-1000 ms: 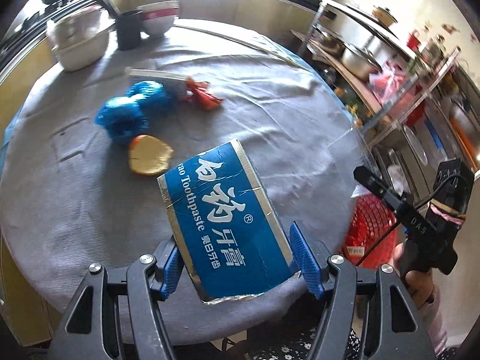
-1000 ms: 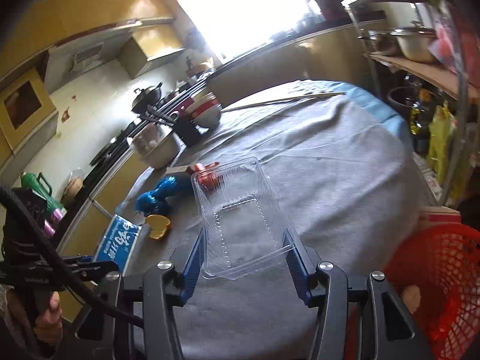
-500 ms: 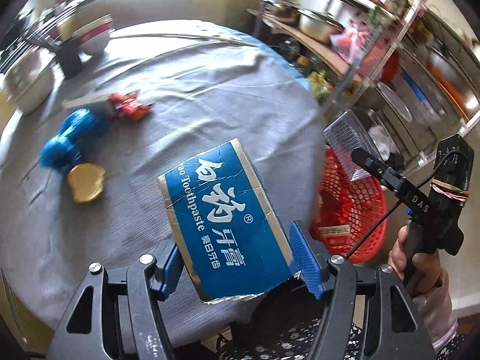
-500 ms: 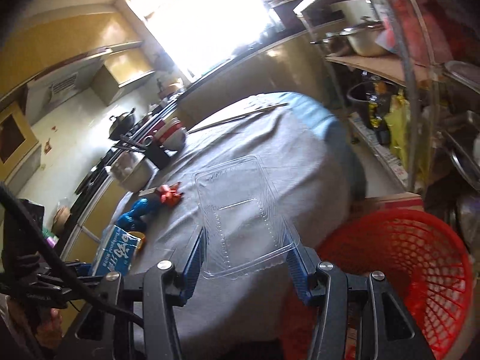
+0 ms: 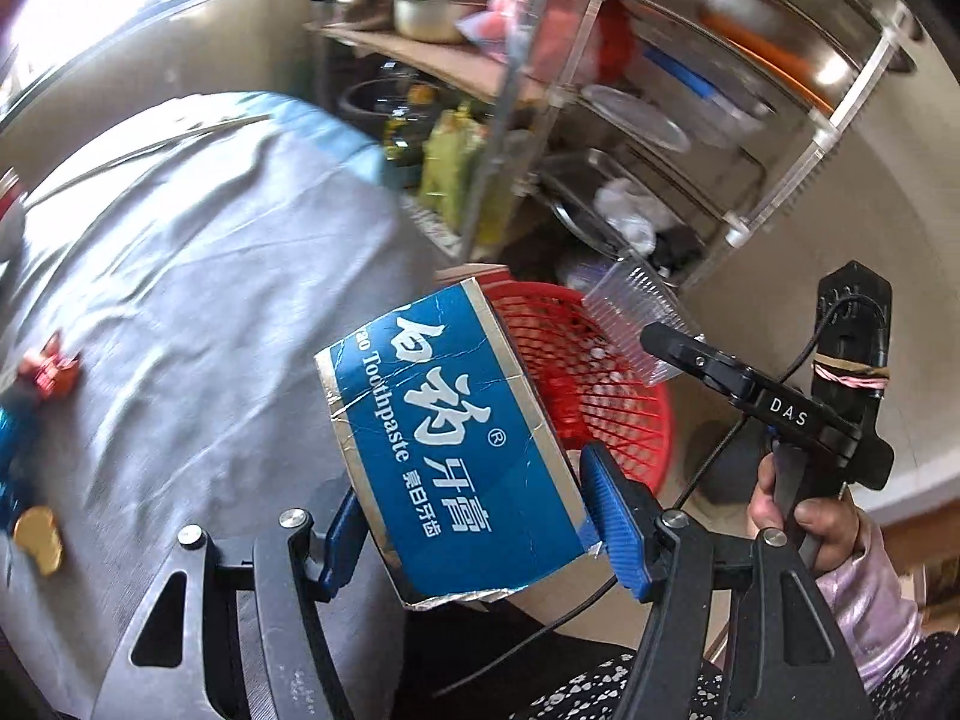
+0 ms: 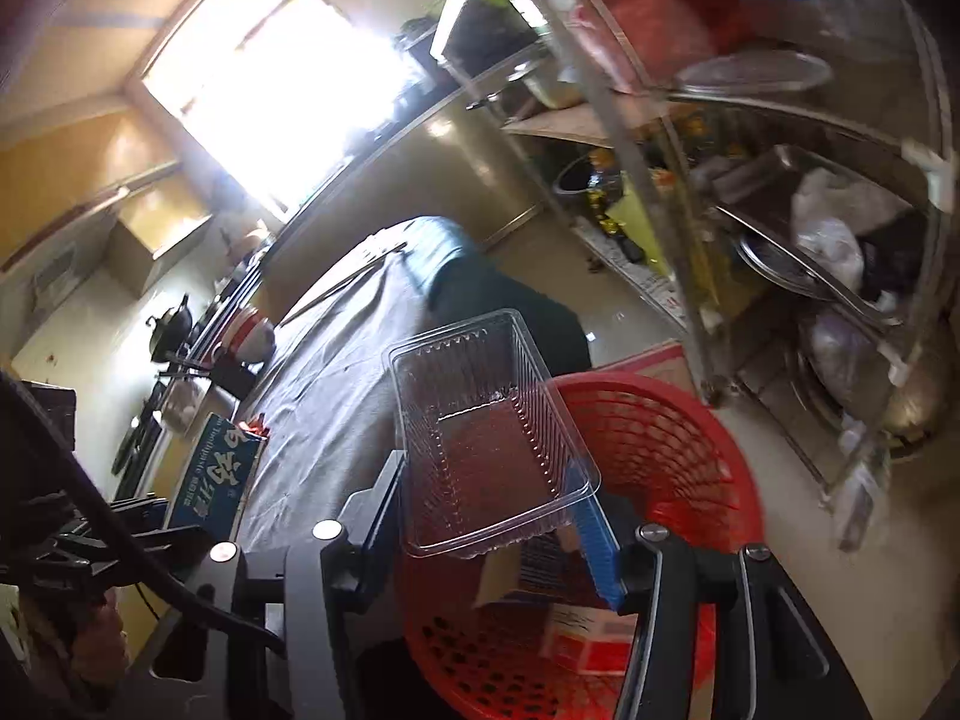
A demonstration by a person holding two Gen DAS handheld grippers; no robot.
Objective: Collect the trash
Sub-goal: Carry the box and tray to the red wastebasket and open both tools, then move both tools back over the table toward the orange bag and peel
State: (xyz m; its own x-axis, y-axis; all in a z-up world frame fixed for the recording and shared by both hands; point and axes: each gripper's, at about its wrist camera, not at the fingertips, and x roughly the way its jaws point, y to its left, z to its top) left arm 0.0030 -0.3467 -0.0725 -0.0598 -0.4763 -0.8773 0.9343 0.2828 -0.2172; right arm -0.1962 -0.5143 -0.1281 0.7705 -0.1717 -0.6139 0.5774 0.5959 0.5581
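**Both tools loaded, red basket beside the counter**

The left tool (image 5: 474, 528) is clamped on a blue toothpaste box (image 5: 450, 438), its blue pads pressing the box's two long sides. The box is tilted, its printed face toward the camera, and its far end overlaps the near rim of the red basket (image 5: 606, 396) in the left wrist view. Whether the box is actually above the basket or just short of it cannot be told from that view.

The right tool (image 6: 498, 510) is clamped on a clear plastic tray (image 6: 486, 426), gripped at its near end, open side up. In the right wrist view the tray hangs above the red basket (image 6: 666, 450), which stands on the floor just beside the counter (image 5: 198, 276). Cardboard and paper already lie in the bottom of the basket.

The counter is covered with a grey cloth. On its far left, in the left wrist view, lie a red wrapper (image 5: 51, 369), something blue at the picture's edge, and a round golden piece (image 5: 39, 537). A metal shelf rack (image 5: 660, 138) with pots and trays stands behind the basket. A hand (image 5: 804, 516) in a pale sleeve holds the right tool's grip.
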